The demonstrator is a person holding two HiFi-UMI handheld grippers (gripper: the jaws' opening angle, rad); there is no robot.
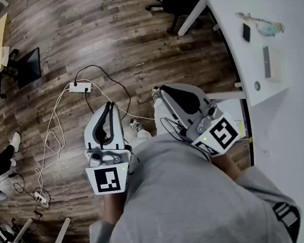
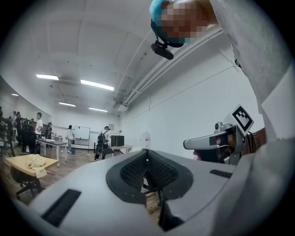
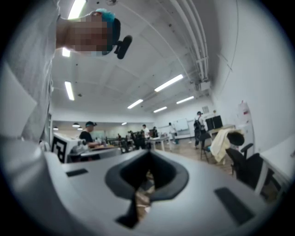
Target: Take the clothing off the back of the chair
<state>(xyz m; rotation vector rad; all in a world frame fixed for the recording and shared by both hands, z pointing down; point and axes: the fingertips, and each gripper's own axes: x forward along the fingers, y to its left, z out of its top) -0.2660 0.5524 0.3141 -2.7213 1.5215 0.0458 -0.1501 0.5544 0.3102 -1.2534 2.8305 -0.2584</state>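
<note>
Clothing (image 3: 220,144), a cream piece, hangs on the back of a black chair (image 3: 246,168), ahead and to the right of the right claw (image 3: 149,154) and well apart from it. The right gripper view shows this claw clenched, tips together with nothing held and only wood floor showing through the slit lower down. The left claw (image 2: 146,154) is clenched too and empty, held level just beside the right one in front of the person's grey sweater (image 1: 181,209). A white surface (image 1: 273,28) stands to the right of the right claw. Below and ahead of the left claw, a white power strip (image 1: 80,88) and loose cables lie on the floor.
</note>
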